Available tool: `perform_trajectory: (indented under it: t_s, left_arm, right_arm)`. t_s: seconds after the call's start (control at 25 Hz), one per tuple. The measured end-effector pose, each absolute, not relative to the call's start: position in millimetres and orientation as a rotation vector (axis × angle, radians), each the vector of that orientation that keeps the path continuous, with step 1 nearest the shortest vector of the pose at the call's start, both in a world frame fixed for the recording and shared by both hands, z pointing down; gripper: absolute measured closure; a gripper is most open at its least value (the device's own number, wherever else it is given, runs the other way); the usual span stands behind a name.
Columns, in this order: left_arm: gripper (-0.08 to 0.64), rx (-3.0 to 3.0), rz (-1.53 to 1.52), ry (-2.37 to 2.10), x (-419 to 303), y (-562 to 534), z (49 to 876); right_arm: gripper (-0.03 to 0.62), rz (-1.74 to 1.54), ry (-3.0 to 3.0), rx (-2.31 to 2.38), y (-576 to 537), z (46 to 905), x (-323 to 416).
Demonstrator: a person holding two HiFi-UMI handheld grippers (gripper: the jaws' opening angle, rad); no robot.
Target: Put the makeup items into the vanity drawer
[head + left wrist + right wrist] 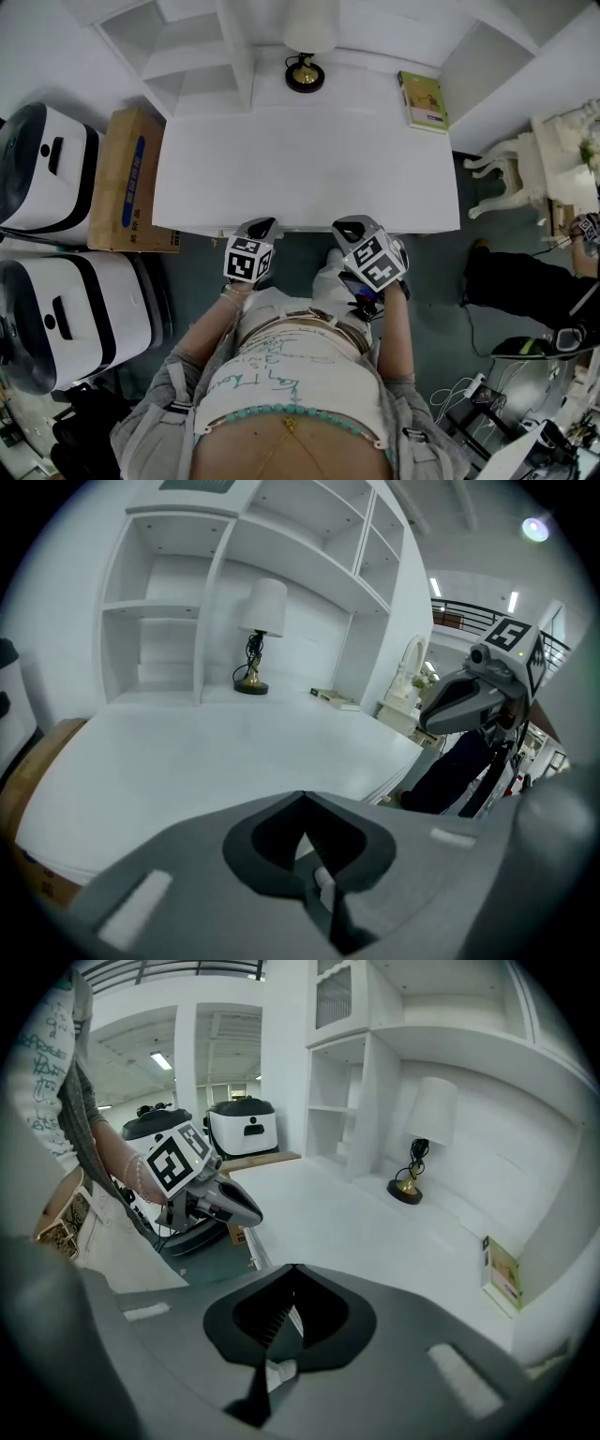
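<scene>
**A:** What stood around me at that moment?

**B:** The biggest thing was the broad white vanity table straight ahead of you, with white open shelving rising along its back. On your left sat two bulky white-and-black machines. A brown cardboard box stood between the farther machine and the table's side. On your right was a white piece of furniture with curved legs, and nearer to you a person in dark clothes.

**A:** And on the table?

**B:** A lamp with a white shade and a black-and-brass base stood at the back. A flat green book lay near the back right corner.

**A:** My grippers?

**B:** Your left gripper and right gripper hung side by side at the table's front edge, apart from each other. Each had its jaws closed tip to tip with nothing between them.

**A:** The drawer and the makeup?

**B:** No view told me where the makeup items lay. I could not pick out the drawer either, because your body and both grippers covered the space under that front edge.
</scene>
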State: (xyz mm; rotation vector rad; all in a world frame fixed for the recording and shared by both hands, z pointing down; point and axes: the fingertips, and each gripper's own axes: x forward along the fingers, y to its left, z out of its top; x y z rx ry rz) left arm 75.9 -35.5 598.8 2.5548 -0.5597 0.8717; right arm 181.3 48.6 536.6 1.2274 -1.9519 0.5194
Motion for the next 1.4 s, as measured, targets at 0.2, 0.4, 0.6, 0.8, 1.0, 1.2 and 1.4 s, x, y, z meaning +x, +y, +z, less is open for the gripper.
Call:
perform_trajectory:
  t_s: [0.2,0.4,0.6,0.8,1.0,1.2,1.4]
  left_arm:
    - [0.555,2.590,0.819,-0.522,88,-31,579]
    - [0.555,2.627,0.724,-0.470,104,-24,549]
    - [0.555,2.660,0.645,-0.427,118,-20,521]
    - [0.555,2.679,0.595,-0.404,124,-20,504]
    - [0.555,2.694,0.548,-0.386,128,-17,487]
    - [0.555,2.723,0.502,-0.349,135,-12,467]
    - [0.555,2.757,0.441,-0.321,141,-9,443]
  right_arm:
    - [0.563,0.496,-1.949,1.212,48,532,178]
    - [0.563,0.485,-1.952,1.221,45,526,176]
    - [0.563,0.480,-1.971,1.224,41,519,171]
    - [0.563,0.460,-1.995,1.244,33,508,166]
    - [0.563,0.486,-2.086,1.307,28,486,159]
    - [0.563,0.472,-2.141,1.408,21,466,162]
    - [0.563,0.447,-2.173,1.455,18,448,161]
